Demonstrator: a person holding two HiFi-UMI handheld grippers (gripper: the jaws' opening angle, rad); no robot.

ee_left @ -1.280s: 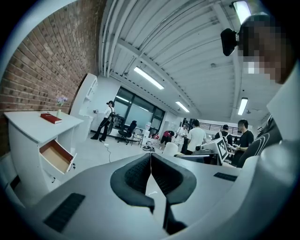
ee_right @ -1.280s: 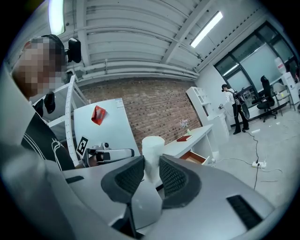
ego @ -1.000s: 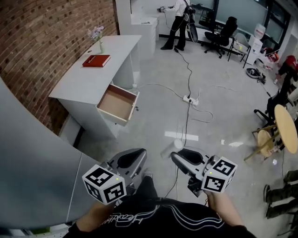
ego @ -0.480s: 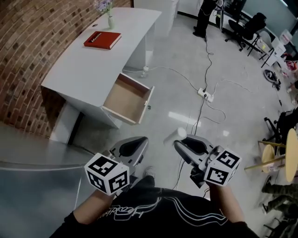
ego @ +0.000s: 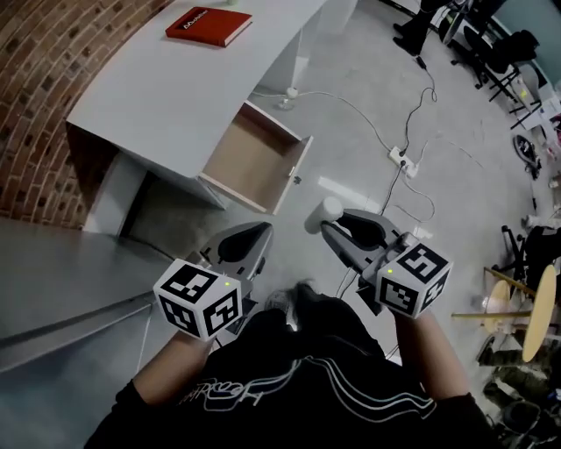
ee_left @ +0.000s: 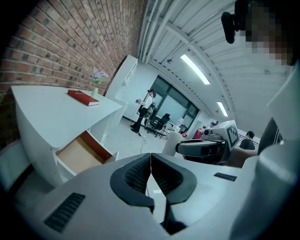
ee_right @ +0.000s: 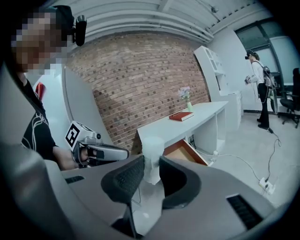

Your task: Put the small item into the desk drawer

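A white desk (ego: 166,92) stands against the brick wall, its drawer (ego: 254,160) pulled out and showing a bare wooden bottom. My right gripper (ego: 326,224) is shut on a small white cylinder-shaped item (ego: 325,211), which stands upright between the pads (ee_right: 152,159). It hovers over the floor, short of the drawer's front. My left gripper (ego: 263,231) hangs beside it to the left, jaws shut together with nothing in them (ee_left: 151,161). The drawer (ee_right: 183,151) appears beyond the held item in the right gripper view.
A red book (ego: 208,24) lies on the desk top, and a small vase of flowers (ee_right: 186,97) stands further along. A power strip with cables (ego: 405,160) lies on the floor to the right. Round stools (ego: 526,320) stand far right. A grey panel (ego: 53,281) is at my left.
The desk and open drawer have come nearer and lower in the head view as I walk toward them. Both grippers keep their pose, the right one still gripping the white item.
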